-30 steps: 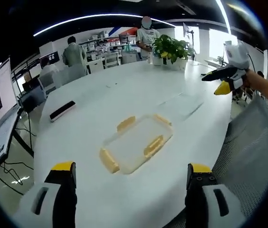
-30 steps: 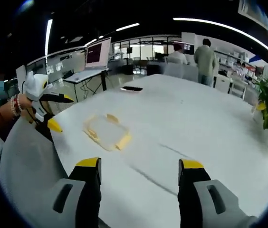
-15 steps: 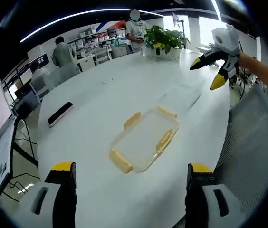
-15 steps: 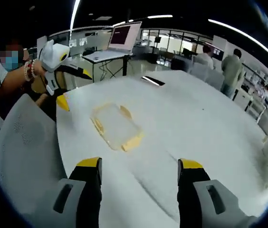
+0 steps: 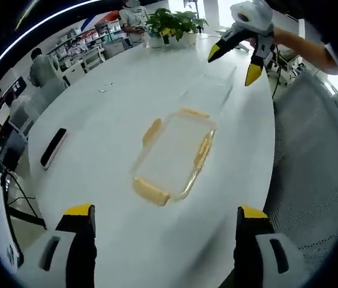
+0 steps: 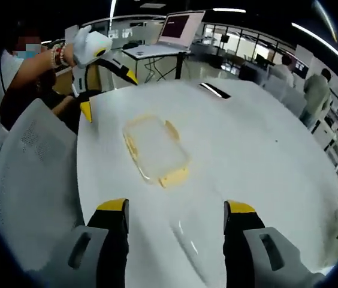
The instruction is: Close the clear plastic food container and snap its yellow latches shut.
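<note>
At 6 o'clock in the left gripper view, the left gripper [image 5: 164, 231] holds its jaws wide apart over the white table [image 5: 97, 144], gripping nothing. Just past it, toward 12 o'clock, the clear plastic food container [image 5: 174, 155] lies flat with its yellow latches [image 5: 151, 191] splayed outward. The clear lid [image 5: 210, 95] rests beyond, at 1 o'clock. The right gripper [image 5: 236, 59] hovers farther off, jaws spread. A phone [image 5: 53, 147] lies at 9 o'clock and a potted plant [image 5: 172, 23] stands at 12 o'clock.

No legible text (all blurred)
</note>
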`<state>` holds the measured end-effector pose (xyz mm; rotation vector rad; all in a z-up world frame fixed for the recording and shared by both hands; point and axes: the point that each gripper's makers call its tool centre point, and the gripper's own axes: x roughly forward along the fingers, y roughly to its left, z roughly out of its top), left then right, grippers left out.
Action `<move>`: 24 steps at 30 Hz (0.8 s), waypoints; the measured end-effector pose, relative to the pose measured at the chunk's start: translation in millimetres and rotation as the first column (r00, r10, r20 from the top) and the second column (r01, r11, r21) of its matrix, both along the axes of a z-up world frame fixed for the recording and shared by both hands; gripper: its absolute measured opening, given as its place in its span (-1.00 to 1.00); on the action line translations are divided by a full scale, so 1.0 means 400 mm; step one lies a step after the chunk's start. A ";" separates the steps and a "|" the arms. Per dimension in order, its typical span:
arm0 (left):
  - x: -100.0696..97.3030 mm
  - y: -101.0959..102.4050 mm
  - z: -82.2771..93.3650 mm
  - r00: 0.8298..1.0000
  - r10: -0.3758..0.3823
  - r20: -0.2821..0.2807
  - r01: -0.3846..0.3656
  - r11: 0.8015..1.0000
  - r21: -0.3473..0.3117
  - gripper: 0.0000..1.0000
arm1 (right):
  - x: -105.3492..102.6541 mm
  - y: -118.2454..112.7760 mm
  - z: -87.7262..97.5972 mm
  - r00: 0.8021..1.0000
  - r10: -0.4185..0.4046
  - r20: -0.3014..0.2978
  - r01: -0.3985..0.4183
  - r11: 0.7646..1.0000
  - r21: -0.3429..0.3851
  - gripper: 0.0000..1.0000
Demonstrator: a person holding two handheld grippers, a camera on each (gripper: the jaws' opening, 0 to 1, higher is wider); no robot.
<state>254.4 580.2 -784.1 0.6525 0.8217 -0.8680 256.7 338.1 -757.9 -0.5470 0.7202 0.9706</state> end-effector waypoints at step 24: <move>0.048 -0.025 -0.076 0.956 -0.226 -0.186 0.231 0.973 0.007 0.57 | 0.066 0.085 -0.080 0.969 0.231 -0.093 -0.241 0.964 -0.116 0.17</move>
